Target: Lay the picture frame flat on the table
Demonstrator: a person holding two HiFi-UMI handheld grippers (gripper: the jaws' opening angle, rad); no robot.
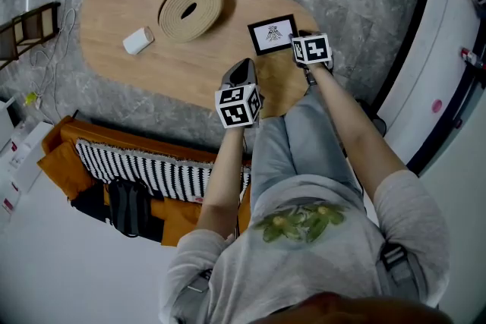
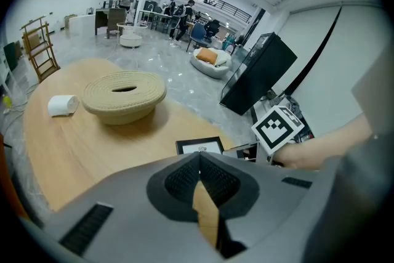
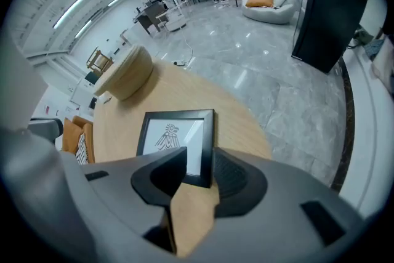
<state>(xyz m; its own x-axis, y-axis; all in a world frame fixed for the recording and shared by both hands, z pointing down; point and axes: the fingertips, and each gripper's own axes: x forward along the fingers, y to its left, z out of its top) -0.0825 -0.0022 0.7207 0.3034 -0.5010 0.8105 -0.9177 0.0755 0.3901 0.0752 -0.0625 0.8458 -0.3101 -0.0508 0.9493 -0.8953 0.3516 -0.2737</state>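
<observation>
Most of the task looks to be done. The picture frame (image 1: pixel 272 34) is seen lying flat and face up on the tabletop (image 1: pixel 114 11), with the drawing and the black border turned to the ceiling. It rests near the tabletop's right end, close to the edge, and no part of it appears propped or lifted. It lies well apart from the woven round piece (image 1: pixel 190 7) and the small white roll (image 1: pixel 137 40).

The right gripper (image 3: pixel 200 157) is held steeply downward over the frame's near right corner. Its jaws stand wide apart, with that corner in the gap between them. No pad is seen pressing on the border, so the frame is judged to be released, not held.

The left gripper (image 2: pixel 198 157) is kept nearer the person, over bare tabletop short of the frame. Its jaws are drawn together at the tips, with nothing between them, and only wood shows through the slit lower down.

What is left is judged to be small. The right gripper has yet to be drawn clear without the frame being nudged toward the nearby edge. Whether the frame's stand is folded underneath cannot be told.
</observation>
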